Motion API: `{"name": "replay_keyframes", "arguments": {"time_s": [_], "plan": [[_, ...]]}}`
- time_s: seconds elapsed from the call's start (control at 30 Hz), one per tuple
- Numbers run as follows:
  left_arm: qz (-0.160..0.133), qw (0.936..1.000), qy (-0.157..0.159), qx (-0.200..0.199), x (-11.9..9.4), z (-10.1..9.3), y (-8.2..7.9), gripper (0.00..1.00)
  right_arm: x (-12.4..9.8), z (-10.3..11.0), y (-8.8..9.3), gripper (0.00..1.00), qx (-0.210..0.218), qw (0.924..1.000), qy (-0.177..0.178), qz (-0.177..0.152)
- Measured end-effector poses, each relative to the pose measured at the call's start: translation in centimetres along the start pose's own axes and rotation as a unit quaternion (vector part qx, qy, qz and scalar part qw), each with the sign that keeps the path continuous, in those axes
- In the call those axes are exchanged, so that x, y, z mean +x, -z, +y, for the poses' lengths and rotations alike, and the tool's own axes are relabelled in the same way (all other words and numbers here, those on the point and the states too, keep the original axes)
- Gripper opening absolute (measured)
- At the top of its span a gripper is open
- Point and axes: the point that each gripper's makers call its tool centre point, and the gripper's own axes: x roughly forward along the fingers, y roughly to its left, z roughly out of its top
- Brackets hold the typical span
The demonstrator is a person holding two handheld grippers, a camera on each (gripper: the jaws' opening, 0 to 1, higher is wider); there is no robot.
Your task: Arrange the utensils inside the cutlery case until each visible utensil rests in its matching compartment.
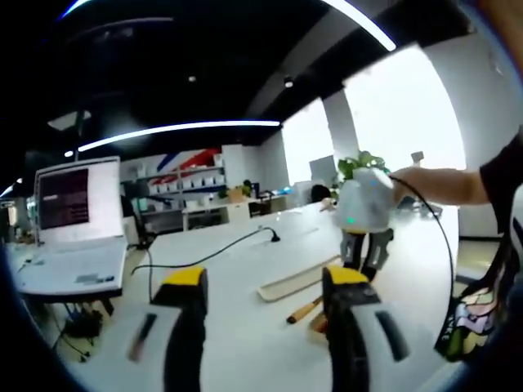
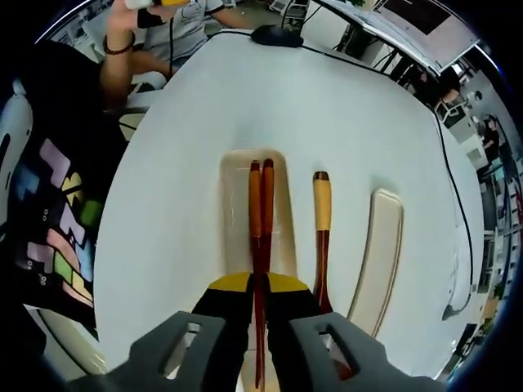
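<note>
In the right gripper view we see the cutlery case (image 2: 237, 212), a pale shallow tray lying lengthwise ahead of our right gripper (image 2: 260, 314), and in it a pair of reddish-brown chopsticks (image 2: 261, 216) with orange upper ends, laid side by side along the tray. The right gripper's two black, yellow-tipped fingers (image 2: 225, 314) are drawn close together around the near part of the chopsticks, pinching them, with the sticks running forward out of the gap between the fingers. Just to the right of the fingers, outside the tray, a third utensil (image 2: 322, 237) with a yellow handle and a dark brown shaft lies on the white table (image 2: 180, 163), parallel to the chopsticks. Further right again rests the case lid (image 2: 378, 257), a long cream piece, apart from the tray. Beyond the tray a black mouse (image 2: 276, 35) with its cable sits at the far end of the table, and to the left of the fingers we see a person's patterned dark garment (image 2: 57, 220). In the left gripper view our left gripper (image 1: 265, 327) is held above the table with its yellow-tipped fingers (image 1: 186, 327) spread well apart, holding nothing. Beyond its right finger we see the right gripper, the cream tray and the yellow-handled utensil; beyond its left finger stands an open laptop (image 1: 73, 229).
</note>
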Motion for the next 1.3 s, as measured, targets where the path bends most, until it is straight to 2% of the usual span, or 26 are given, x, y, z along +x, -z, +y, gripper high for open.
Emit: {"name": "replay_keyframes", "arguments": {"time_s": [0.2, 0.4, 0.6, 0.87, 1.07, 1.3], "plan": [[0.0, 1.0, -0.002, -0.001, -0.1, 0.1, 0.0, 0.59, 0.1, 0.0, 0.5, 0.07, 0.024, 0.9997, -0.004, 0.007], [0.002, 1.0, 0.0, -0.001, 0.0, 0.0, 0.2, 0.59, -0.9, -0.3, 0.2, 0.11, 0.041, 0.999, -0.006, -0.012], [0.003, 1.0, 0.002, 0.0, 0.1, -0.1, 0.3, 0.59, -1.9, -1.0, 0.6, 0.11, 0.054, 0.9984, 0.005, -0.018], [0.003, 1.0, 0.0, -0.001, 0.0, 0.1, 0.2, 0.59, -2.0, -0.8, 1.7, 0.09, 0.063, 0.9979, -0.001, -0.011], [0.005, 1.0, 0.002, 0.0, 0.1, 0.1, 0.3, 0.59, -2.6, -2.8, 0.9, 0.09, 0.061, 0.9975, 0.027, -0.024], [0.002, 1.0, 0.001, -0.003, 0.0, 0.2, 0.3, 0.59, -2.0, -5.0, 0.5, 0.09, 0.049, 0.9978, 0.044, -0.012]]}}
